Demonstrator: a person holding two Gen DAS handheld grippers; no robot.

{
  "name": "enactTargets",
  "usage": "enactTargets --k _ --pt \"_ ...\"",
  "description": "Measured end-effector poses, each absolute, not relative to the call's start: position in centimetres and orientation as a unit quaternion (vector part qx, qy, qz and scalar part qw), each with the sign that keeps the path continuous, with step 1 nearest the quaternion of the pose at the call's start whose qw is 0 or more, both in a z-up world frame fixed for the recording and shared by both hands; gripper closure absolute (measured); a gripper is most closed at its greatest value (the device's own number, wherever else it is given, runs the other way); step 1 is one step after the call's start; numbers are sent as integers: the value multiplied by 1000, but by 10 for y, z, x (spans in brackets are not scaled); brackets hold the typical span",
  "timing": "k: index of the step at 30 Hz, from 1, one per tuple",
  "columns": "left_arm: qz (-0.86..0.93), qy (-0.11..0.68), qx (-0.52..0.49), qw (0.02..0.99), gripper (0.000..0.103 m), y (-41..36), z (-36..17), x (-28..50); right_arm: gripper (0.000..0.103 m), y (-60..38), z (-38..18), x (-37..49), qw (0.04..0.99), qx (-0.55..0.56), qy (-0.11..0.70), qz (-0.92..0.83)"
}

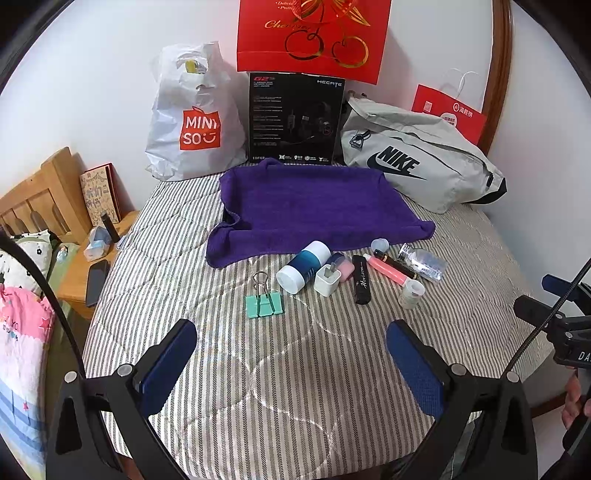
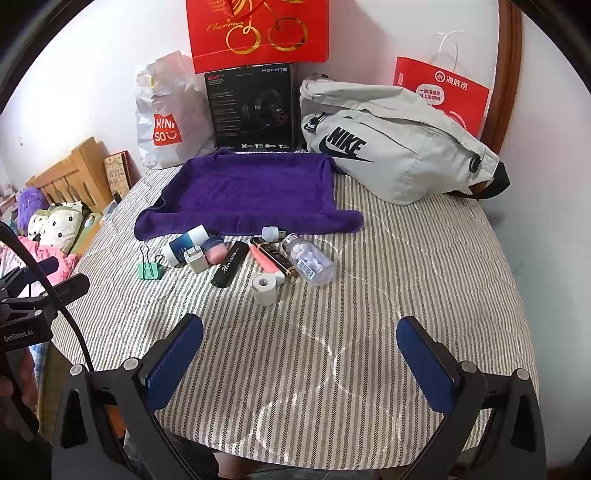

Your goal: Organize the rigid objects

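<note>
A row of small items lies on the striped bed in front of a purple towel [image 1: 314, 206] [image 2: 247, 192]: a green binder clip [image 1: 264, 304] [image 2: 150, 270], a blue-and-white bottle [image 1: 304, 267] [image 2: 184, 243], a white charger plug [image 1: 328, 281] [image 2: 195, 259], a pink jar [image 2: 215, 250], a black case [image 1: 361, 280] [image 2: 229, 266], a pink tube [image 1: 386, 268] [image 2: 267, 264], a white tape roll [image 1: 412, 293] [image 2: 264, 287] and a clear pill bottle [image 1: 423, 262] [image 2: 309, 264]. My left gripper [image 1: 291, 360] and right gripper [image 2: 301, 363] both hang open and hold nothing, short of the items.
Against the wall stand a white shopping bag [image 1: 192, 118], a black headset box [image 1: 295, 118], a red gift bag [image 1: 312, 35] and a grey sling bag [image 1: 417, 158]. A wooden nightstand [image 1: 92, 266] with a phone sits left of the bed.
</note>
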State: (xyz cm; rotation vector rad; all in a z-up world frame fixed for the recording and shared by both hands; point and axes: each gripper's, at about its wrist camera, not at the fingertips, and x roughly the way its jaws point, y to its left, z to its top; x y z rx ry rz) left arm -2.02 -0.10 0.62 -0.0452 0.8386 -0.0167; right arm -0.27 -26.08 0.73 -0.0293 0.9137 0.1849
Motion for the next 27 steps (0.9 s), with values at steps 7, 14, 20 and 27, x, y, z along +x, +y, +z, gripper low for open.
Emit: enactTargets --k 7,14,20,27 --pt "-6 407 -21 913 0 0 7 -21 0 -261 8 -4 893 -16 440 89" --pt "-6 406 -20 914 0 0 7 -22 0 -259 8 -5 893 -18 440 91" --pt "-6 406 -21 914 0 0 7 -22 0 -259 8 -5 893 -18 440 91" --pt "-4 406 -20 914 0 2 8 -24 0 -258 7 -6 893 -19 439 91"
